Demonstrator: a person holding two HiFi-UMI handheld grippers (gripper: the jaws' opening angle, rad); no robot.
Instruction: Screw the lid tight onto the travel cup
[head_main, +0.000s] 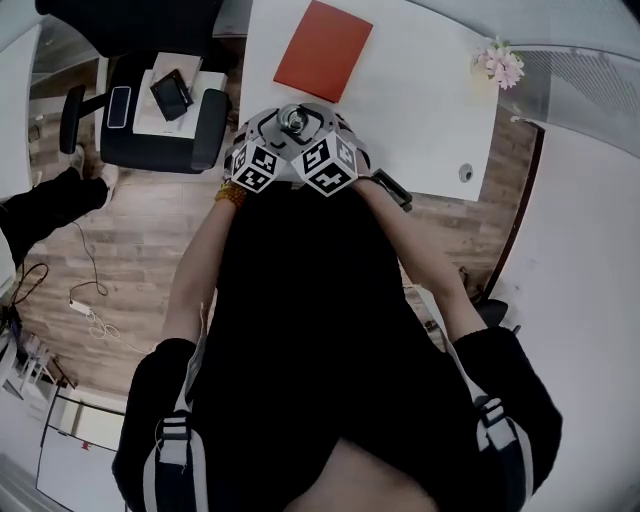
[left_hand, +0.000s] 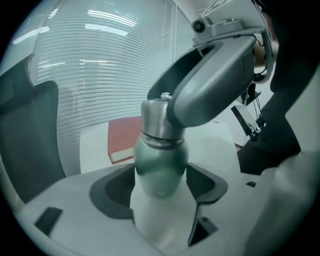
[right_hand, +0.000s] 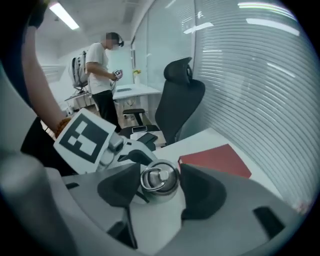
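I hold the travel cup (left_hand: 160, 162) up over the front edge of the white table (head_main: 430, 110). Its body is green and its neck and lid (left_hand: 159, 117) are steel. My left gripper (left_hand: 161, 190) is shut on the green body, with a dark pad against each side. My right gripper (right_hand: 160, 189) is shut on the lid (right_hand: 159, 180), whose ring handle faces its camera. In the left gripper view the right gripper's grey finger (left_hand: 210, 85) reaches across onto the lid. In the head view both marker cubes (head_main: 295, 160) sit side by side just under the lid (head_main: 293, 120).
A red book (head_main: 322, 50) lies on the table beyond the cup, with flowers (head_main: 500, 65) at the far right corner. A black office chair (head_main: 160, 120) holding phones stands to the left. A person (right_hand: 102, 75) stands at a desk farther back. Window blinds (right_hand: 250, 75) line one side.
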